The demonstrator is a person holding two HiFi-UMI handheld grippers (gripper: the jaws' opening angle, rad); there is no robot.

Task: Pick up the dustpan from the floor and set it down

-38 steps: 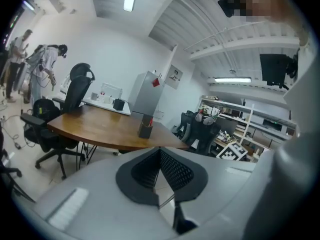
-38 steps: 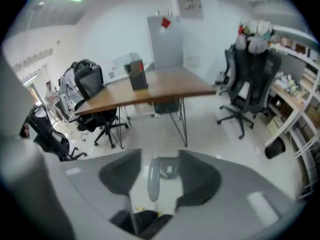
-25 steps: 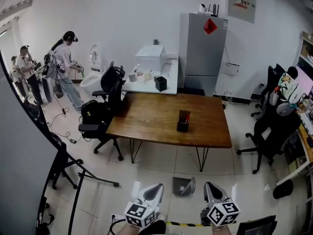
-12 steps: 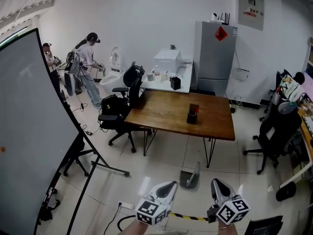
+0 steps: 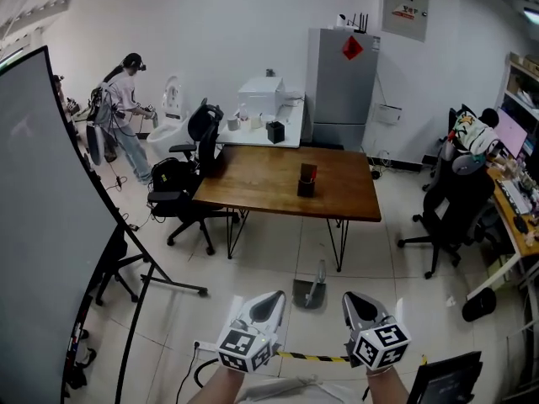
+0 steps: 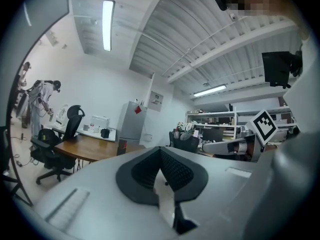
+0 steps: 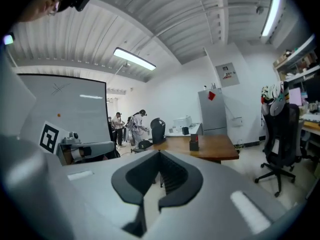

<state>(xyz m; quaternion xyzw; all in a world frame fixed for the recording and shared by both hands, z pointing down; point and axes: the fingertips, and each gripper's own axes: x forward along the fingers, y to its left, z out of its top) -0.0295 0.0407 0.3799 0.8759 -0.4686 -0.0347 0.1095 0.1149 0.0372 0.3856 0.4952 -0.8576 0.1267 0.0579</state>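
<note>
Far left in your head view, a big grey board (image 5: 42, 200) on a black stand (image 5: 147, 283) fills the edge. Behind it, at the back wall, a person (image 5: 122, 112) stands bent toward something white, too small to tell what.

Next comes a black office chair (image 5: 189, 183) at the left end of the wooden surface (image 5: 269, 183). That surface carries one small dark holder (image 5: 306, 181). Behind it is a white surface (image 5: 290, 131) with a white box (image 5: 258, 99) on it. A grey fridge (image 5: 341, 87) stands against the wall.

Your left tool (image 5: 269, 300) is low in the frame, its marker cube (image 5: 244, 349) toward you and its tip pointing out over the floor. Its own view shows the jaws pressed together, with nothing between them.

The dustpan (image 5: 308, 295) sits on the floor tiles just in front of the wooden surface's near edge, handle sticking up. It is ahead of both tools, roughly between their lines, and well apart from each. Neither tool touches it.

A yellow-and-black strip (image 5: 312, 358) lies on the floor between the two tools, close to you.

Your right tool (image 5: 358, 300) is level with the left one, also closed tight and empty.

Far right, a second black chair (image 5: 446, 209) stands in front of a cluttered surface (image 5: 514, 217).
</note>
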